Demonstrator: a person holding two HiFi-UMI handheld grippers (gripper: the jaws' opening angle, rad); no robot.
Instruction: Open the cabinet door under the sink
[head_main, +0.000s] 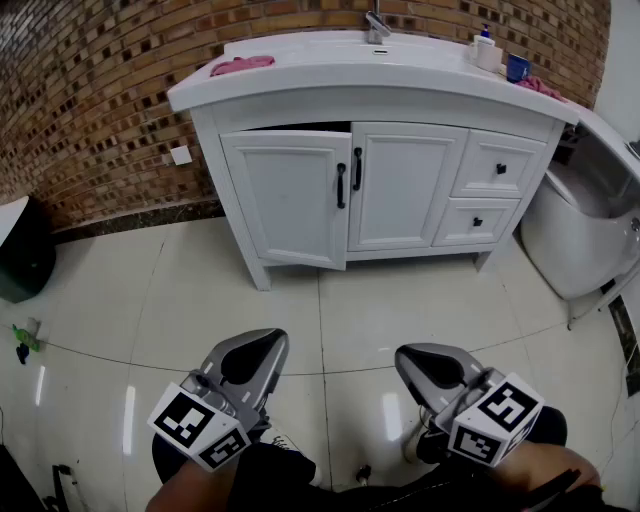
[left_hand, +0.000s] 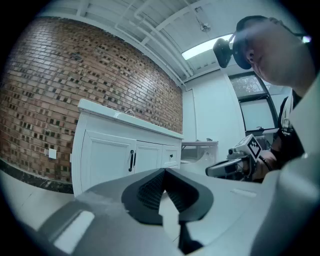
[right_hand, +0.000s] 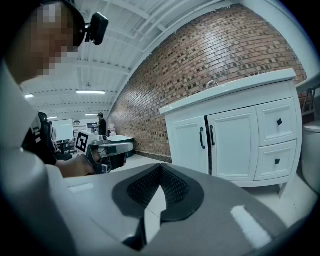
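Observation:
The white sink cabinet (head_main: 375, 190) stands against the brick wall, well ahead of both grippers. Its left door (head_main: 290, 200) stands slightly ajar, with a dark gap along its top edge; the right door (head_main: 405, 185) sits flush. Each door has a black vertical handle (head_main: 341, 186) near the middle seam. My left gripper (head_main: 268, 345) and right gripper (head_main: 415, 360) hover low over the floor close to my body, far from the doors. In the left gripper view the left gripper (left_hand: 164, 171) has its tips touching and holds nothing. The right gripper (right_hand: 160, 167) looks the same in its own view.
Two drawers (head_main: 498, 165) with black knobs sit right of the doors. A white fixture (head_main: 585, 240) stands at the far right and a dark bin (head_main: 22, 250) at the far left. A pink cloth (head_main: 240, 65), a bottle (head_main: 486, 48) and a blue cup (head_main: 517, 67) rest on the countertop.

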